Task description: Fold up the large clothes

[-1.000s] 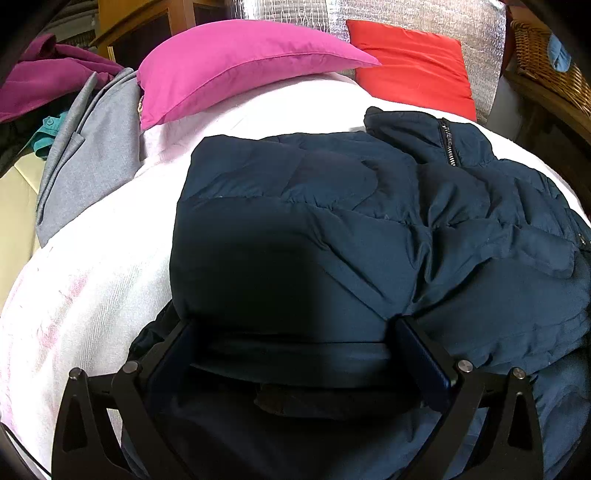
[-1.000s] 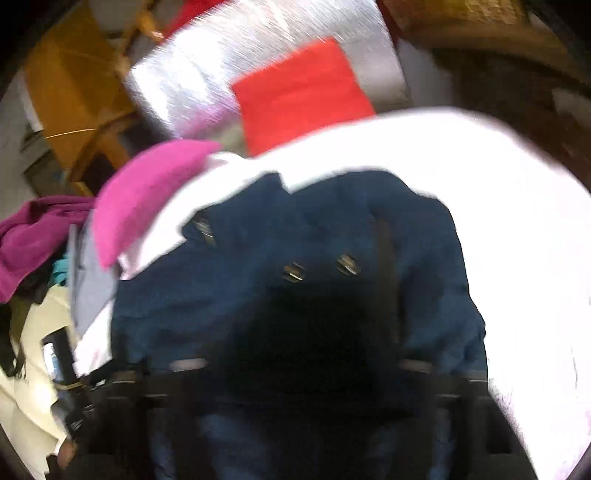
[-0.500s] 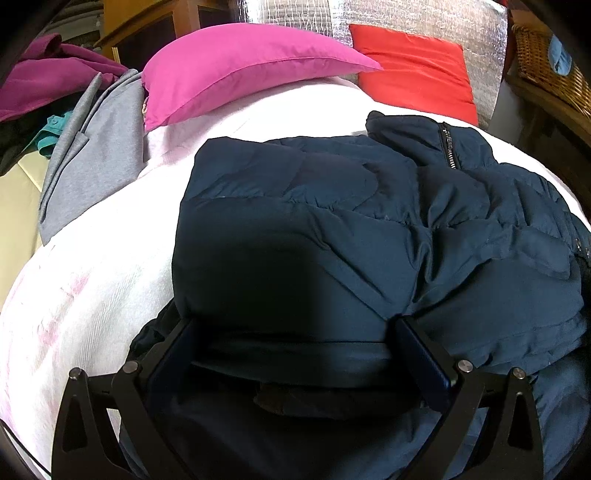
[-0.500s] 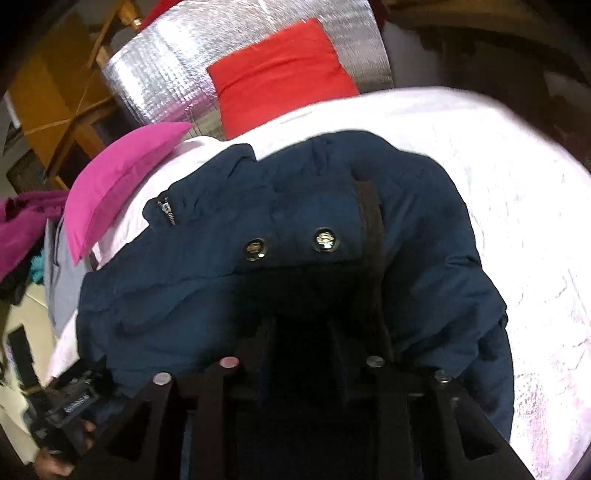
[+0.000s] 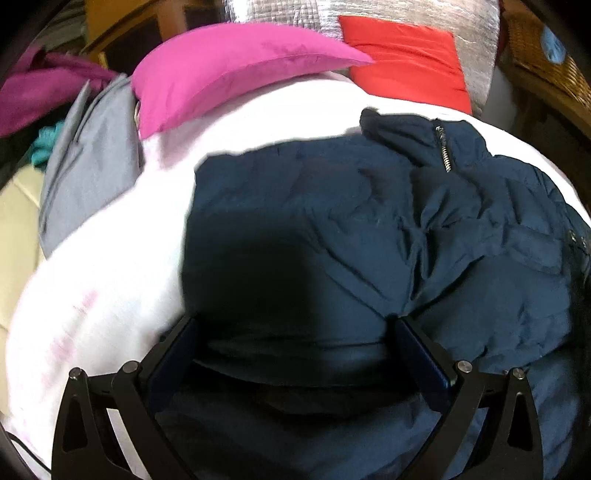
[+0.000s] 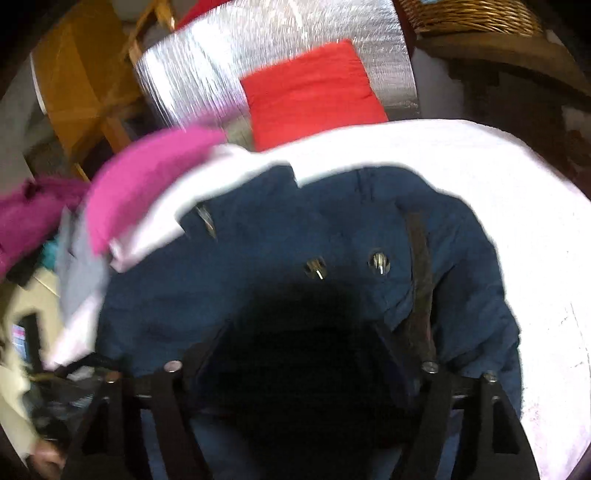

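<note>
White bedding [image 5: 110,295] covered the bed, with a pink pillow [image 5: 236,70] and a red pillow [image 5: 402,62] at its far end against a silver quilted panel [image 6: 266,66]. Grey clothing [image 5: 92,162] and a purple garment [image 5: 40,85] lay beyond the left tool, off to its left, and a wicker basket [image 6: 469,14] stood far ahead of the right tool.

The dark blue padded jacket [image 5: 369,229] lay on the bed directly ahead of and beneath both tools, folded into a compact bundle, collar and zip on the far side.

Left tool [image 5: 295,354]: jaws spread wide, a band of jacket fabric lying between them; whether the pads pressed on it could not be told. It sat in much the same place as a second ago.

Right tool [image 6: 299,347]: jaws had just been opening, from nearly clenched a second earlier to well spread. Jacket fabric lay under the gap in deep shadow, but the pads stood clear of it; judged released. The two snap studs [image 6: 347,264] sat just ahead of it, and the view had pulled back slightly from the bundle.

Assessment: the right side had let go of the flap it carried, so this fold appeared laid down. A further fold or smoothing probably remained
</note>
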Motion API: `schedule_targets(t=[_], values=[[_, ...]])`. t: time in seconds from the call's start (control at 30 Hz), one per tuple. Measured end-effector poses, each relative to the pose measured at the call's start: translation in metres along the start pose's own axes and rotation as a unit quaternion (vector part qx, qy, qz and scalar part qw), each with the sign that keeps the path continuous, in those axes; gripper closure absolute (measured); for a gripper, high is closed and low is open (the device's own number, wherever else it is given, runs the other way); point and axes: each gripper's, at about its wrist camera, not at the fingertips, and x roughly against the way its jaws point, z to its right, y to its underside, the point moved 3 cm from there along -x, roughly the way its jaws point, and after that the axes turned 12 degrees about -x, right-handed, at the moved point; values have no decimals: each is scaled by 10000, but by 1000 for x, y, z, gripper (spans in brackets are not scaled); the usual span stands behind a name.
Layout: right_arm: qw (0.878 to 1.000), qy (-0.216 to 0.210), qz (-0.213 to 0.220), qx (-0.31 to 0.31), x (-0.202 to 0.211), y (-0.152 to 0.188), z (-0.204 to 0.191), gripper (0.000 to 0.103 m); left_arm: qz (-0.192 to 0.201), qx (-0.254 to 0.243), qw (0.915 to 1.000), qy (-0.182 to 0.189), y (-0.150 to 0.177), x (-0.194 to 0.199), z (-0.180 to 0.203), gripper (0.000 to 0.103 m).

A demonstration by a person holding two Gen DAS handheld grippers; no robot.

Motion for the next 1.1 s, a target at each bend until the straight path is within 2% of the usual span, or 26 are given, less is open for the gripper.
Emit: schedule_targets(t=[0.07,0.1,0.13,0.23,0.27,0.3,0.37,0.4,0.5,0.57,0.7,0.77,0.8,0.83,0.97,1.03,1.1], values=[[9993,309,135,150,7,-4,5,39,430,48,9985,-331,-5,19,-10,0],[9988,469,5,116,3,-5,13,58,563,48,9971,-514,-7,26,-14,0],[9984,549,-140,3,-2,-5,20,67,550,25,9963,-666,-7,27,-19,0],[9944,722,-658,-402,-26,-2,43,68,31,52,9973,-725,-2,3,-27,0],[9944,782,-644,-300,-28,-2,42,69,-321,130,9978,-571,4,-14,-28,0],[9943,828,-640,-200,-28,-2,39,69,-391,261,9981,-407,7,-20,-29,0],[9948,780,-631,-151,-23,-3,36,69,-429,559,9973,-206,6,-20,-37,0],[9961,624,-577,-220,-17,-6,36,69,-440,569,9973,-134,3,-17,-39,0],[9981,462,-337,-218,1,-15,37,69,-103,679,9976,-1,-4,4,-50,0],[9980,541,-241,-213,9,-20,45,69,21,845,9964,-1,-5,13,-62,0],[9955,350,-169,-864,21,-33,84,65,-283,1088,9936,-75,0,-1,-80,0],[9928,273,-179,-1148,20,-40,102,50,-368,1208,9920,-30,3,-7,-87,0],[9906,240,-296,-1311,16,-42,112,36,-369,1257,9914,3,3,-8,-89,0],[9890,206,-391,-1409,12,-43,118,31,-364,1276,9911,41,2,-9,-90,0],[9836,24,-824,-1602,-13,-34,126,35,-557,1182,9912,217,7,-15,-76,0],[9832,132,-1098,-1450,-28,-24,117,51,-658,1070,9919,197,8,-20,-68,0],[9878,331,-958,-1182,-24,-23,110,55,-580,1038,9928,143,5,-15,-66,0]])
